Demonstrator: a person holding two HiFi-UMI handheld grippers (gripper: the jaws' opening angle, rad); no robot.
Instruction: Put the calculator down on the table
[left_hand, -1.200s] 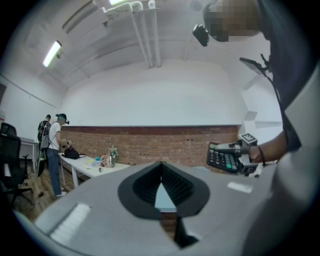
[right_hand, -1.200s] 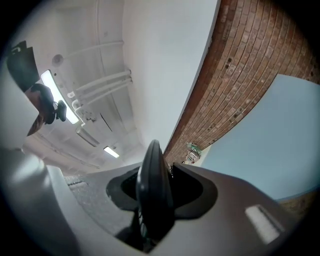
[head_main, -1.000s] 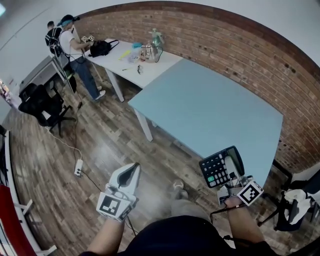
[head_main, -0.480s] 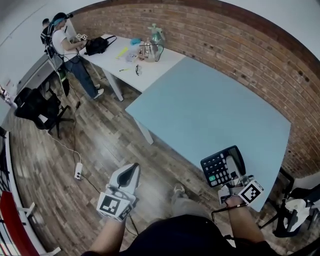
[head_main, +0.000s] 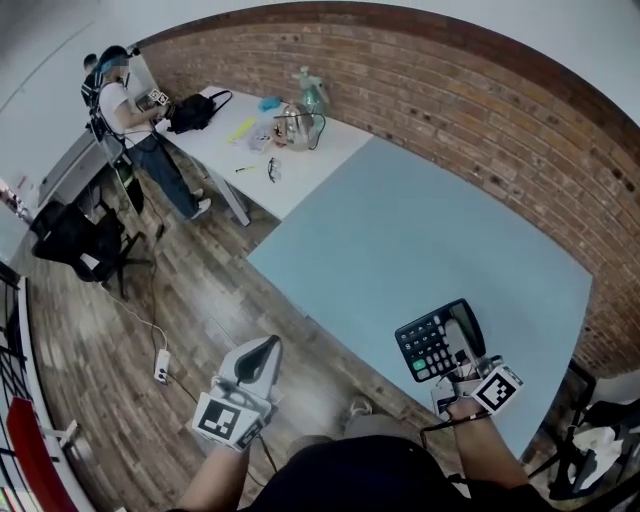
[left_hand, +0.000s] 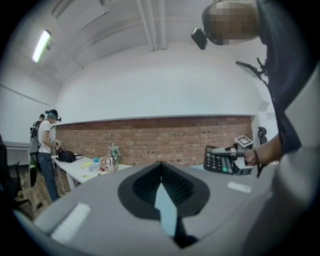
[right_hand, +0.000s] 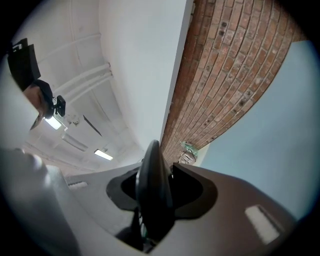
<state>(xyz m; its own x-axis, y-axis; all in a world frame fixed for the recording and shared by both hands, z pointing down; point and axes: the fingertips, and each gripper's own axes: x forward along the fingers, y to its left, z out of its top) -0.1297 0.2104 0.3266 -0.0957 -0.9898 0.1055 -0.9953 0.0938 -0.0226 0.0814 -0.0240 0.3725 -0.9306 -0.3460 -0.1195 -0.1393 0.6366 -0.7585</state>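
A black calculator (head_main: 438, 340) with grey keys and one green key is held in the air, tilted, with my right gripper (head_main: 460, 345) shut on its right edge. It hangs over the near part of the light blue table (head_main: 420, 220). In the right gripper view the calculator (right_hand: 151, 200) shows edge-on as a thin dark blade between the jaws of the right gripper (right_hand: 155, 167). My left gripper (head_main: 262, 352) is shut and holds nothing, out over the wooden floor left of the table. From the left gripper (left_hand: 161, 167) view the calculator (left_hand: 220, 161) shows at the right.
A white table (head_main: 300, 160) joins the blue one at the far left, with a glass kettle (head_main: 293, 113), a bottle (head_main: 310, 85) and a black bag (head_main: 188, 112). A person (head_main: 125, 105) stands beside it. A brick wall (head_main: 480, 90) runs behind. A black chair (head_main: 75, 235) and power strip (head_main: 162, 365) are on the floor.
Both grippers have moved forward toward the blue table. The calculator, earlier over the table's near edge and floor, now hangs over the tabletop. The grip on it is unchanged.
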